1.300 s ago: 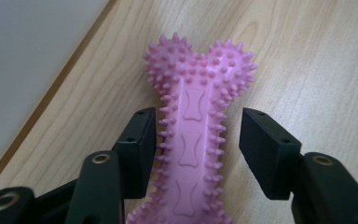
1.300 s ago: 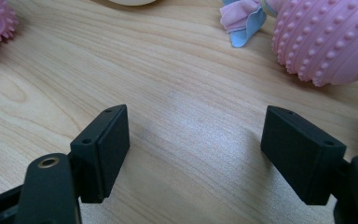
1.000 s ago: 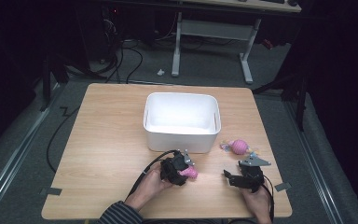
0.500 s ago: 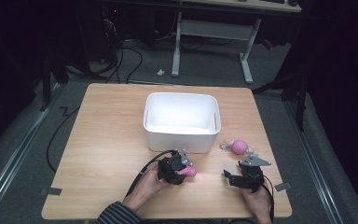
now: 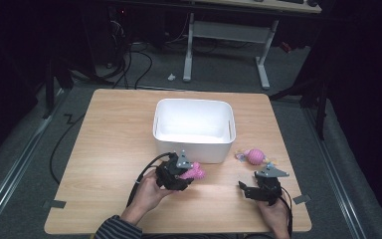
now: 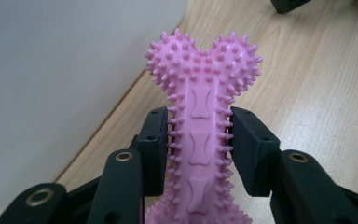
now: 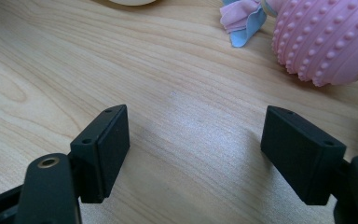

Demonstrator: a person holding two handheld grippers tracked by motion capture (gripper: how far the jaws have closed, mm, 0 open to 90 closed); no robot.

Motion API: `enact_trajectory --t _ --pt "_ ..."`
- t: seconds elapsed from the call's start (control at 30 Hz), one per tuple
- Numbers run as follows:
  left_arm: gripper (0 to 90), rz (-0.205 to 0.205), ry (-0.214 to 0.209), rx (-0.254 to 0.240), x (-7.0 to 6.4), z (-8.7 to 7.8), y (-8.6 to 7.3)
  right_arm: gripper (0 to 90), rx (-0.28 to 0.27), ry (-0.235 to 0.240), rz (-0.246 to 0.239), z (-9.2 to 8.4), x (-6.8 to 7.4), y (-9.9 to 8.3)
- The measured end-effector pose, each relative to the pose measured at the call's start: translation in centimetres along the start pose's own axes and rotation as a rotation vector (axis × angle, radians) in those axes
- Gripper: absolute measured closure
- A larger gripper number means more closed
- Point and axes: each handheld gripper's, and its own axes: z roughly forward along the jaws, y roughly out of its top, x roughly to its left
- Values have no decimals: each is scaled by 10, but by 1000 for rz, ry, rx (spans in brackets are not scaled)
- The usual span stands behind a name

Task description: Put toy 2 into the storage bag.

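While your left gripper [image 5: 188, 173] holds the pink bone toy [image 6: 204, 116] tight by its thin middle, the toy's long side runs straight out along the jaws, with the knobby end sticking out in front. The white bin [image 5: 194, 130] sits just beyond that gripper, very near, so the toy probably needs to go up over the wall [image 6: 65, 79] and forward. I think this hand is the one for that job. Your right gripper [image 7: 196, 154] rests low over the table [image 5: 114, 144] with its jaws wide and nothing in them. The pink ball toy [image 7: 328, 39] lies just ahead of it, a bit to one side.
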Motion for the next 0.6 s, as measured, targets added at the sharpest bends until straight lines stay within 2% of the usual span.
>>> enact_trajectory --t 0.13,0.23,0.37,0.6 --pt "591 -2 15 -11 4 -10 1 235 0 0 -3 0 0 0" --pt "592 -23 11 -41 9 -19 0 232 1 -2 -5 0 0 0" --pt "592 -41 32 -69 14 -32 -2 232 0 -1 -4 0 0 0" --pt "594 -80 40 -134 23 -59 -2 232 1 -3 -1 0 1 0"
